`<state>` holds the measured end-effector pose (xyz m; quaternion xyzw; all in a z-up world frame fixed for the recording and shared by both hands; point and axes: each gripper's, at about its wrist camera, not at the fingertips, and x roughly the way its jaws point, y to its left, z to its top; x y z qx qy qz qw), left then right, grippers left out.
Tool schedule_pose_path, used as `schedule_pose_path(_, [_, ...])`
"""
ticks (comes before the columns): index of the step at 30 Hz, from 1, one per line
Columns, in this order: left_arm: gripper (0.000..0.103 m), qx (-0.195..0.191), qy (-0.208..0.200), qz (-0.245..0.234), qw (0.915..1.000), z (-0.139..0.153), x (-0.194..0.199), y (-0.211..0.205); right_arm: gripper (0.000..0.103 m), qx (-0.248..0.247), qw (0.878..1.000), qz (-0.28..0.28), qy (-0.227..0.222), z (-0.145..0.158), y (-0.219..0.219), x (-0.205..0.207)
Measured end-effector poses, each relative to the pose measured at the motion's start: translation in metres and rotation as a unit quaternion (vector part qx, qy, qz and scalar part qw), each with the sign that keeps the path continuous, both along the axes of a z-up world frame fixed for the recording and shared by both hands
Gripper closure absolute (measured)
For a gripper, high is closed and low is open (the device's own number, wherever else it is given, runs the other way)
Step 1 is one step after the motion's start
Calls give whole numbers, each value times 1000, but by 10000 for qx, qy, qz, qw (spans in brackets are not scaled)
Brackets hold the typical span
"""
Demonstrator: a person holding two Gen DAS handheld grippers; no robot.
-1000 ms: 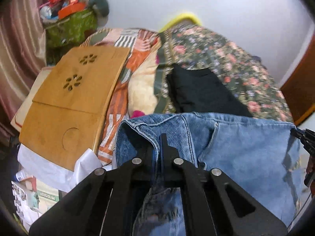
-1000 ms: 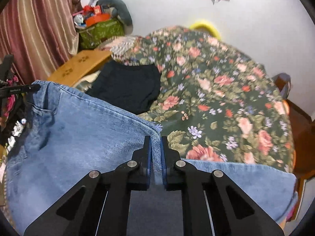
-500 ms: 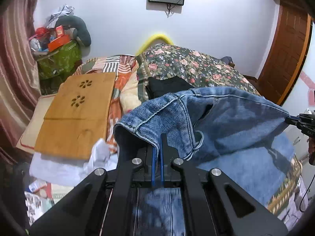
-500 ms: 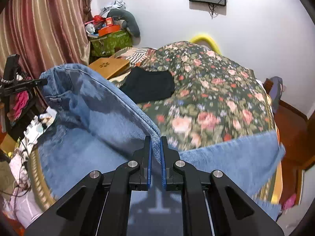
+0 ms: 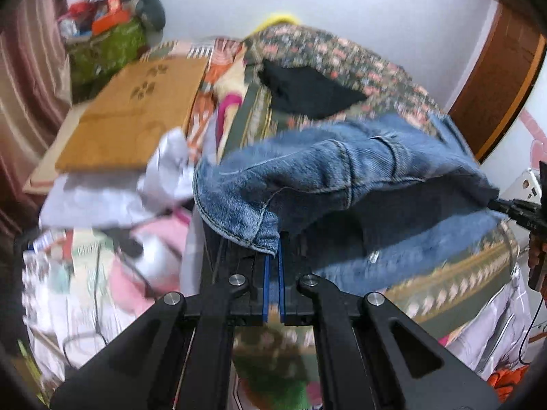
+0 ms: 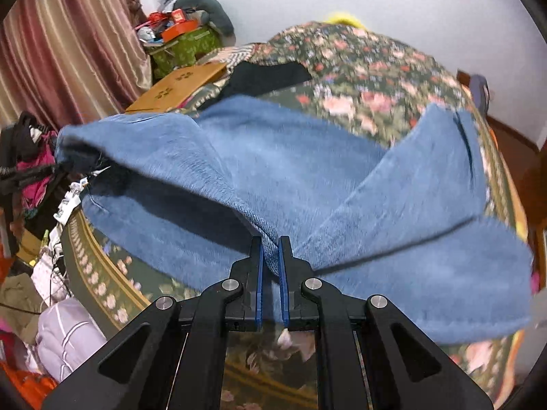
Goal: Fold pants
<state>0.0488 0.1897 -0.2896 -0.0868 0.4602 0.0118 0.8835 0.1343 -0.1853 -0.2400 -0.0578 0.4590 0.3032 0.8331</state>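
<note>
The blue jeans (image 5: 342,177) hang in the air over the near end of the floral bed (image 5: 342,54), stretched between both grippers. My left gripper (image 5: 272,256) is shut on one edge of the jeans. My right gripper (image 6: 270,256) is shut on the other edge of the jeans (image 6: 301,171), and it also shows at the right edge of the left wrist view (image 5: 519,210). The legs (image 6: 427,239) swing out to the right. Both views are blurred by motion.
A folded black garment (image 5: 307,89) lies on the bed (image 6: 359,61) beyond the jeans. A wooden lap table (image 5: 136,112) and white cloths sit left of the bed. Clutter covers the floor on the left. A wooden door (image 5: 495,82) stands at the right.
Both grippers have lifted the jeans off the bed and pulled them back toward the near end. The legs now swing free in the air.
</note>
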Motion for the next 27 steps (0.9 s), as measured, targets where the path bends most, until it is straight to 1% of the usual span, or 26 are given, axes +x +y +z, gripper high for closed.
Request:
schedule_pose_path(3, [100, -86, 300, 87, 9995, -19, -6, -1, 96, 24, 10000, -67, 64, -9, 0, -3])
schedule_pose_path(5, [100, -115, 400, 118, 9991, -24, -12, -2, 93, 42, 10000, -56, 68, -9, -1, -5])
schedule_pose_path(8, [100, -5, 429, 148, 9990, -18, -19, -3, 92, 19, 9999, 26, 127, -6, -4, -8])
schedule_pose_path(9, [99, -21, 392, 146, 9991, -10, -22, -2, 91, 2, 9999, 58, 151, -4, -6, -8])
schedule_pose_path(10, [95, -17, 366, 182, 9992, -4, -22, -1, 89, -31, 9998, 68, 159, -2, -8, -10])
schedule_pose_path(11, [92, -5, 341, 233, 9991, 2, -21, 2, 84, -86, 9998, 51, 147, 1, -11, -11])
schedule_pose_path(12, [82, 43, 290, 338, 9990, 13, -20, 4, 79, -106, 9999, 30, 123, 5, -15, -11])
schedule_pose_path(13, [67, 102, 227, 433, 9988, 21, -17, 5, 78, -102, 9999, -14, 69, 9, -20, -10])
schedule_pose_path(15, [53, 204, 64, 609, 9979, 37, -8, 5, 73, -81, 9999, -134, -37, 19, -31, -5])
schedule_pose_path(16, [49, 238, 15, 659, 9975, 44, -1, 4, 71, -75, 9997, -232, -97, 24, -38, -1])
schedule_pose_path(18, [43, 289, 31, 695, 9972, 55, 19, -3, 59, -77, 9989, -409, -204, 34, -48, 9])
schedule_pose_path(20, [41, 267, 36, 692, 9972, 61, 38, -10, 53, -91, 9973, -641, -339, 43, -58, 24])
schedule_pose_path(21, [37, 224, 25, 646, 9977, 66, 55, -18, 50, -101, 9963, -760, -386, 46, -63, 33])
schedule_pose_path(22, [31, 198, 21, 620, 9979, 69, 68, -24, 50, -126, 9955, -842, -408, 49, -67, 44])
schedule_pose_path(25, [22, 121, -93, 550, 9984, 76, 104, -45, 49, -196, 9935, -1026, -463, 50, -73, 80])
schedule_pose_path(27, [19, 88, -121, 466, 9988, 77, 123, -55, 49, -218, 9926, -1117, -414, 46, -75, 102])
